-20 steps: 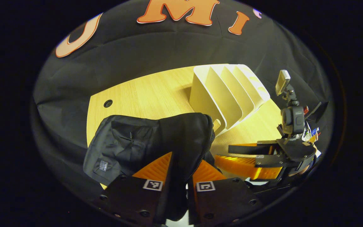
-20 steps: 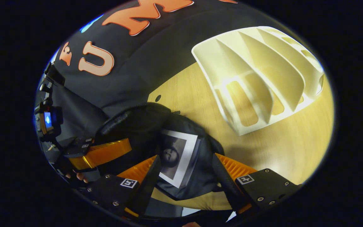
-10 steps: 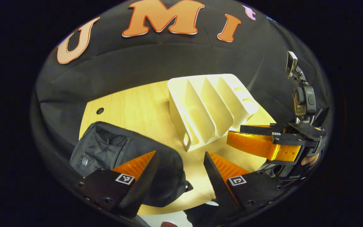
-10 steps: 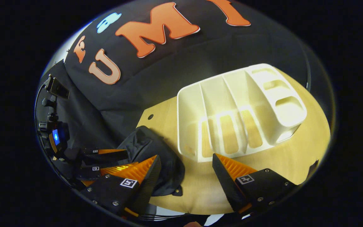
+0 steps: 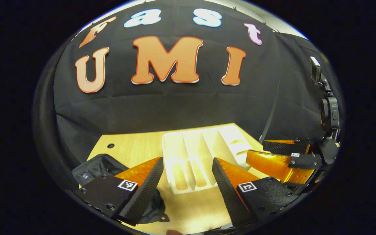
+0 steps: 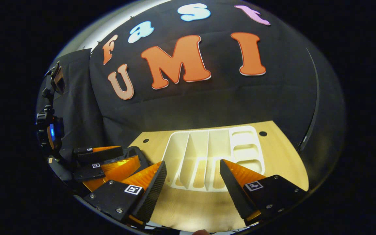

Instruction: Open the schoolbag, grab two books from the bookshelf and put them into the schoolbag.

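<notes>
At the near left of the wooden table [image 5: 135, 148], in the left gripper view, the black schoolbag [image 5: 98, 164] lies slumped, partly hidden behind the left gripper [image 5: 188, 174], whose jaws stand wide apart with nothing between them. Just right of the bag and a little farther back sits the white bookshelf [image 5: 204, 153], its slots holding no books that can be seen. Farther right hangs the right gripper [image 5: 273, 156], seen side-on. In the right gripper view the left gripper [image 6: 106, 163] shows at the left edge over the bag [image 6: 135, 152], the bookshelf [image 6: 214, 150] stands mid-table [image 6: 279, 156], and the right gripper [image 6: 193, 178] hovers in front of it, jaws spread and holding nothing.
</notes>
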`<state>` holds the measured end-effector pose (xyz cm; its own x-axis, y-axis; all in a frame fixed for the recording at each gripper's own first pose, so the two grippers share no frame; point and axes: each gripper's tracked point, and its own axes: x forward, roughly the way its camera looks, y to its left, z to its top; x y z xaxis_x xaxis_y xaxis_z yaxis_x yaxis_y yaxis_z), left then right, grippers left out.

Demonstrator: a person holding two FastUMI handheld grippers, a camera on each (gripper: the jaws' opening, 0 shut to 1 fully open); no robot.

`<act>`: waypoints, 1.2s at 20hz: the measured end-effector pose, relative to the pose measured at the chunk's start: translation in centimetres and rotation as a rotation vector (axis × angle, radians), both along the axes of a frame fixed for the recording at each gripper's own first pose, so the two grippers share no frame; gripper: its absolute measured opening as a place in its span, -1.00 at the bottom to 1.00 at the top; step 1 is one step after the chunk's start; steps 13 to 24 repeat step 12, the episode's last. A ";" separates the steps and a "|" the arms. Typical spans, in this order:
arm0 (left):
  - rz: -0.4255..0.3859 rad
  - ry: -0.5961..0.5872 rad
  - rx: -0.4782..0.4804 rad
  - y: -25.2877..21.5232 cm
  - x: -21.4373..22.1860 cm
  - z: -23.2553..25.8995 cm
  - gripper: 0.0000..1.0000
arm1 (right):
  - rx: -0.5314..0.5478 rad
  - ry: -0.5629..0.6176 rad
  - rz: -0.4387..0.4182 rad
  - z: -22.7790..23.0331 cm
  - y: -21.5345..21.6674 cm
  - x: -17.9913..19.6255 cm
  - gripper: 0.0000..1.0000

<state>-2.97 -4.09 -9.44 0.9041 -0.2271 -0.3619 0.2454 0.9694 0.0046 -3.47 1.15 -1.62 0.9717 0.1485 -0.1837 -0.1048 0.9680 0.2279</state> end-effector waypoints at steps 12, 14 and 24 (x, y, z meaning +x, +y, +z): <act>0.154 -0.274 -0.126 1.8 -1.8 2.9 0.96 | -0.090 -0.228 0.005 4.4 -3.2 -1.9 0.95; 0.154 -0.274 -0.126 1.8 -1.8 2.9 0.96 | -0.090 -0.228 0.005 4.4 -3.2 -1.9 0.95; 0.154 -0.274 -0.126 1.8 -1.8 2.9 0.96 | -0.090 -0.228 0.005 4.4 -3.2 -1.9 0.95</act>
